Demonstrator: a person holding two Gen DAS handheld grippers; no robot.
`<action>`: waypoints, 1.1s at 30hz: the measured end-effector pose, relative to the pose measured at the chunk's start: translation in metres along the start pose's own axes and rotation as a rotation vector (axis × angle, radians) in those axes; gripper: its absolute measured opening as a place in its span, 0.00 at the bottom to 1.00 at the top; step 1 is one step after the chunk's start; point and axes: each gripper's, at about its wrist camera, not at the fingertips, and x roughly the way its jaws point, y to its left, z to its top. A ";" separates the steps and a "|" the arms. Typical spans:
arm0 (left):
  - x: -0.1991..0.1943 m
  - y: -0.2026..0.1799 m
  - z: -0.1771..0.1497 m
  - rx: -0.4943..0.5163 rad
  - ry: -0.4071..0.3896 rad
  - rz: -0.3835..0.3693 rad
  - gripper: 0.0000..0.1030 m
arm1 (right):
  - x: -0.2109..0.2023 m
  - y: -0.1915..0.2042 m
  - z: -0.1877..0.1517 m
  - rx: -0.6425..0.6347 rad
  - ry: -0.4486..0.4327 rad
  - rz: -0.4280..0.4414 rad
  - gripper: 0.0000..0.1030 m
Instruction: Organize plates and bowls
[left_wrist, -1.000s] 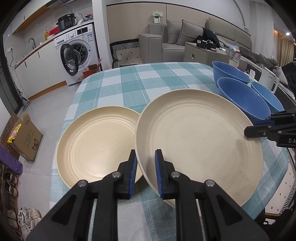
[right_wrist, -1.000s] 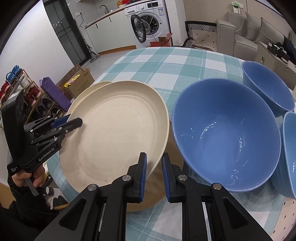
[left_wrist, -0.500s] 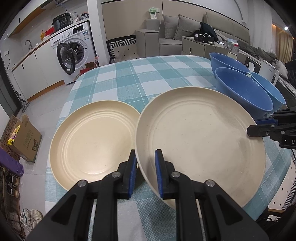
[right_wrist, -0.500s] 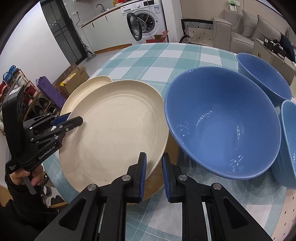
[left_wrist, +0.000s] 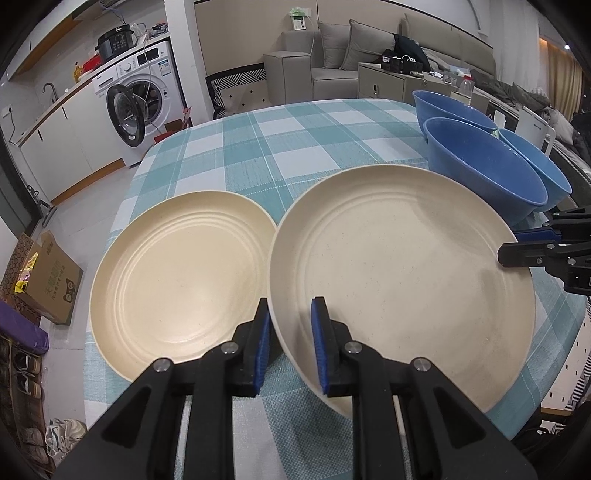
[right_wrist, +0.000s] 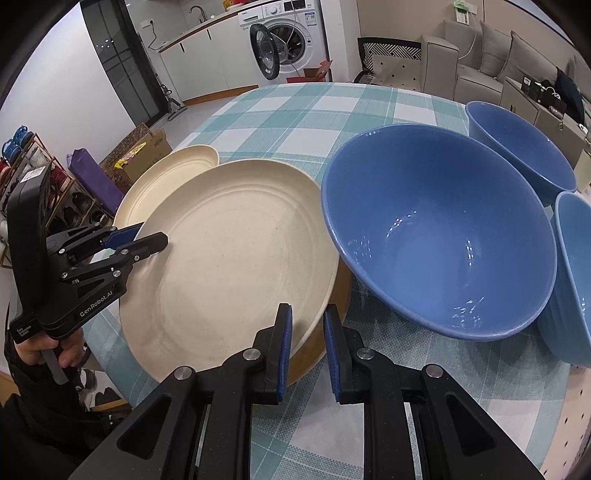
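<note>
A large cream plate (left_wrist: 402, 273) is held tilted above the checked tablecloth (left_wrist: 295, 147); it also shows in the right wrist view (right_wrist: 229, 258). My left gripper (left_wrist: 290, 325) is shut on its near rim. My right gripper (right_wrist: 306, 328) is shut on the opposite rim and shows in the left wrist view (left_wrist: 517, 245). A second cream plate (left_wrist: 181, 280) lies flat on the table to the left, partly hidden in the right wrist view (right_wrist: 166, 177). Three blue bowls stand to the right: a big one (right_wrist: 443, 236), one behind (right_wrist: 517, 147), one at the right edge (right_wrist: 576, 280).
The table edge (left_wrist: 110, 369) runs close on the left, with a cardboard box (left_wrist: 40, 280) and shoe rack on the floor beyond. A washing machine (left_wrist: 140, 99) and sofa (left_wrist: 332, 48) stand behind the table. The left gripper's body (right_wrist: 74, 280) shows at the table's left edge.
The held plate has lifted and shifted slightly left, away from the blue bowls. Both grippers stay shut on its rims. The second plate has not moved.
</note>
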 end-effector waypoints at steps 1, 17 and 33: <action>0.001 0.000 0.000 0.001 0.002 0.000 0.18 | 0.000 0.000 0.000 -0.002 -0.001 -0.002 0.17; 0.010 -0.006 -0.003 0.019 0.021 0.003 0.20 | 0.008 0.005 -0.008 -0.033 -0.002 -0.066 0.18; 0.016 -0.010 -0.004 0.027 0.034 0.000 0.20 | 0.011 0.007 -0.014 -0.047 0.001 -0.100 0.18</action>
